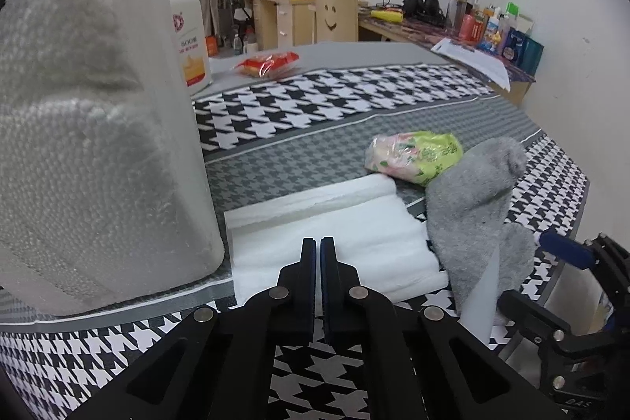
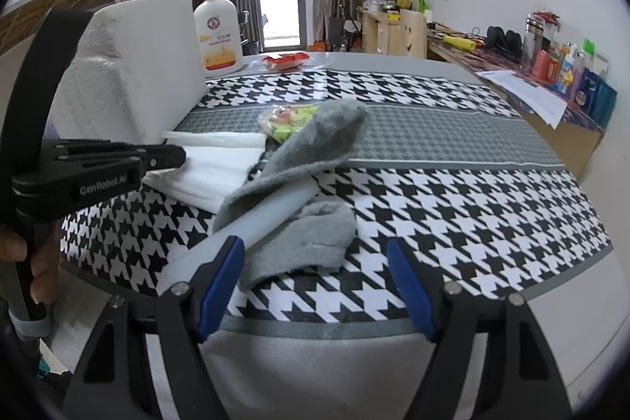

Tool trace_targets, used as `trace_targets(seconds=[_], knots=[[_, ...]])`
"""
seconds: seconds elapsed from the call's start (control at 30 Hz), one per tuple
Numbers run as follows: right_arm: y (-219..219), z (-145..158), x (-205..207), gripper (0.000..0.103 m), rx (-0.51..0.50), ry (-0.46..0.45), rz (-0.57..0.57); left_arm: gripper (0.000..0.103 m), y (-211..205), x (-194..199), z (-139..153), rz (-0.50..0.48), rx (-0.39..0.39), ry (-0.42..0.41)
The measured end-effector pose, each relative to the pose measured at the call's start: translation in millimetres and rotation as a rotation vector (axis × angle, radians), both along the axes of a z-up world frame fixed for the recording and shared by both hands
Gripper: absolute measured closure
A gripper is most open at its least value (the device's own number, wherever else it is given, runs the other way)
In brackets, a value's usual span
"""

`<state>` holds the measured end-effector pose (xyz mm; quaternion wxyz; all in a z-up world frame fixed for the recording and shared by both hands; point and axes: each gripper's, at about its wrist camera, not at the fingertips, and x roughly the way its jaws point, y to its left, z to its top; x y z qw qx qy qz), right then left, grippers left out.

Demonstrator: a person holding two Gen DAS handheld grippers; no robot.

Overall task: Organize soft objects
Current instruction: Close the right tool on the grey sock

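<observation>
Grey sock (image 2: 311,144) draped over a pale tube beside the folded white cloth (image 1: 334,243) on the houndstooth table (image 2: 453,207), left gripper (image 1: 318,247) shut over the cloth, possibly pinching it, right gripper (image 2: 315,254) wide, holding nothing.

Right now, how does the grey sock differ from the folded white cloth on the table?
The grey sock lies crumpled and draped over a pale flat strip, partly raised; the folded white cloth lies flat in neat layers. The sock is fuzzy grey, while the cloth is smooth white. The sock sits to the cloth's right in both views. Both rest on the houndstooth tablecloth, and neither is gripped.
</observation>
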<state>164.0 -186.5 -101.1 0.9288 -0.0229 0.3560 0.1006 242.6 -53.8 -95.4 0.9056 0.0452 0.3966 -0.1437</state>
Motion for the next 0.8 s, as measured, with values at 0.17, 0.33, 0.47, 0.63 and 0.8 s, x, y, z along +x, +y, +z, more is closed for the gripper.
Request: trace_targets(seconds=[0.17,0.33,0.47,0.63,0.8], knots=[[5.5,-3.3,3.3,0.043,-0.004,0.014,0.036,0.101,-0.8,-6.4,8.0,-0.015,-0.02,-0.035],[10.6,-1.2,5.0,0.048,0.0,0.007,0.061,0.101,0.4,-10.9,13.2,-0.028,-0.037,-0.055],[15.6,-2.4,10.2,0.066,0.012,0.037,0.075,0.101,3.3,-14.6,17.6,-0.031,-0.054,-0.071],[19.0,2.0,9.3,0.089,0.026,0.048,0.079,0.101,6.6,-19.8,22.8,-0.032,-0.064,-0.091],[16.2,18.3,-1.8,0.09,0.041,-0.001,0.069,0.101,8.8,-27.1,33.0,-0.033,-0.072,-0.126]])
